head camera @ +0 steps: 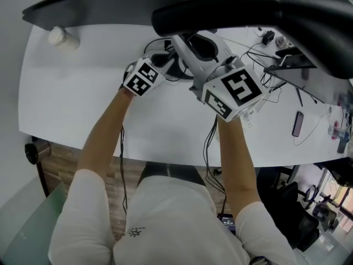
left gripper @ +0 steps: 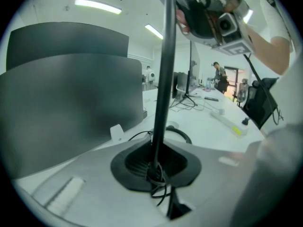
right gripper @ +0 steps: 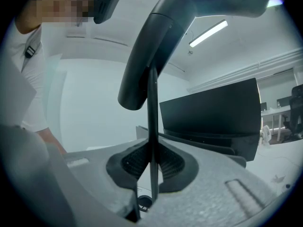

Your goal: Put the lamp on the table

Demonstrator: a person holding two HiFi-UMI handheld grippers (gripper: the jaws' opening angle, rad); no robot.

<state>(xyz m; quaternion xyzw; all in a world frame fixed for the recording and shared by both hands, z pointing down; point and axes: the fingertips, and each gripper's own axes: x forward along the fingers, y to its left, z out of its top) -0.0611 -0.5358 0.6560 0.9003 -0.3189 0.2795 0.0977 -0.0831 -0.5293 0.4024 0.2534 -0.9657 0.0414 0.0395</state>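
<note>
The lamp is black, with a thin straight pole (left gripper: 164, 79) and a thick curved arm (head camera: 259, 12) that sweeps across the top of the head view, close to the camera. My left gripper (left gripper: 156, 167) is shut on the pole low down, where a thin black cable is looped around it. My right gripper (right gripper: 152, 167) is shut on the same pole (right gripper: 152, 126) higher up, under the thick arm (right gripper: 156, 56). In the head view the left gripper (head camera: 165, 62) and the right gripper (head camera: 194, 44) meet over the middle of the white table (head camera: 83, 104). The lamp's foot is hidden.
A dark monitor (left gripper: 71, 93) stands close beside the pole, seen too in the right gripper view (right gripper: 213, 112). On the table lie a white cylinder (head camera: 63, 37) at far left, cables (head camera: 265, 51), a dark device (head camera: 295, 65) and a phone (head camera: 298, 123) at right. A chair (head camera: 295, 208) stands below.
</note>
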